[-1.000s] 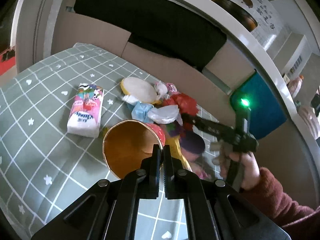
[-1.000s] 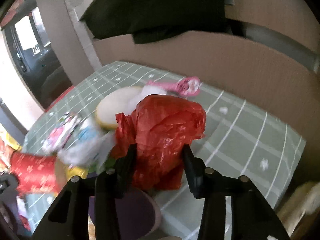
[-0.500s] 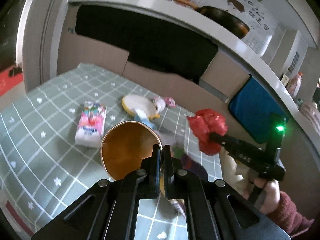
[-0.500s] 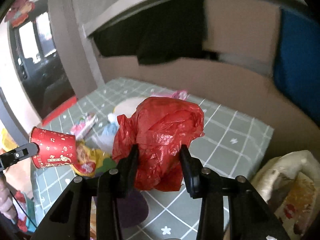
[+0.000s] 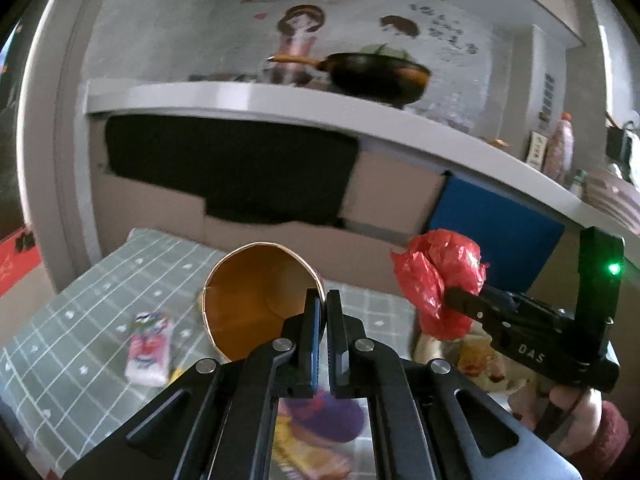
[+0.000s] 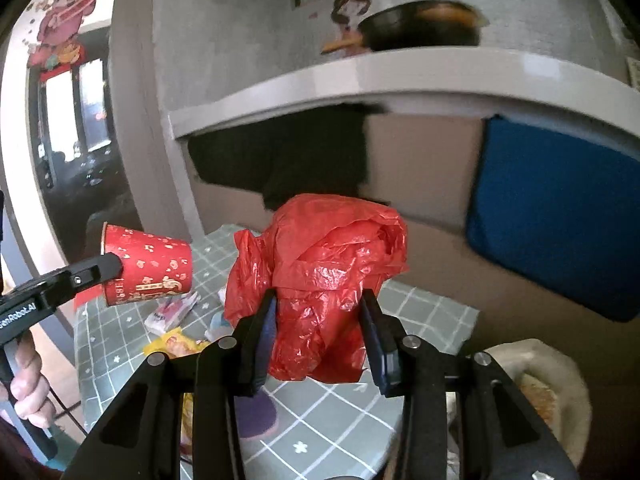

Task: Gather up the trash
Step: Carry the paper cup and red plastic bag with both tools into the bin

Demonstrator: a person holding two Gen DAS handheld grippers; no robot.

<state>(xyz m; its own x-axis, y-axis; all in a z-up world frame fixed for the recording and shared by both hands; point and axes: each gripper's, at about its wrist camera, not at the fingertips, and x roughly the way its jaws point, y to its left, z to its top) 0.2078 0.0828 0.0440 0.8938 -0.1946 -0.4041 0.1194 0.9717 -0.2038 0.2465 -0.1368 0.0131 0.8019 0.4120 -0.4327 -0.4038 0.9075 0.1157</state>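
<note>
My left gripper (image 5: 323, 304) is shut on the rim of a red paper cup (image 5: 256, 296), held in the air with its brown inside facing the camera; the cup also shows in the right wrist view (image 6: 148, 266). My right gripper (image 6: 320, 312) is shut on a crumpled red plastic bag (image 6: 320, 280), lifted above the green checked table (image 6: 420, 312). The bag also shows in the left wrist view (image 5: 438, 276), right of the cup. Loose trash lies on the table: a pink tissue pack (image 5: 148, 348), a yellow wrapper (image 6: 176, 346) and a purple piece (image 6: 256, 416).
A light-coloured bag with trash inside (image 6: 536, 392) sits off the table's right edge. A grey counter (image 5: 280, 100) with a dark pan (image 5: 376, 76) runs behind, with black cloth (image 5: 240, 168) and a blue panel (image 5: 492, 232) below it.
Both grippers have risen well above the table. The red bag was lifted off the trash pile and carried up and right; the cup went up with the left gripper.
</note>
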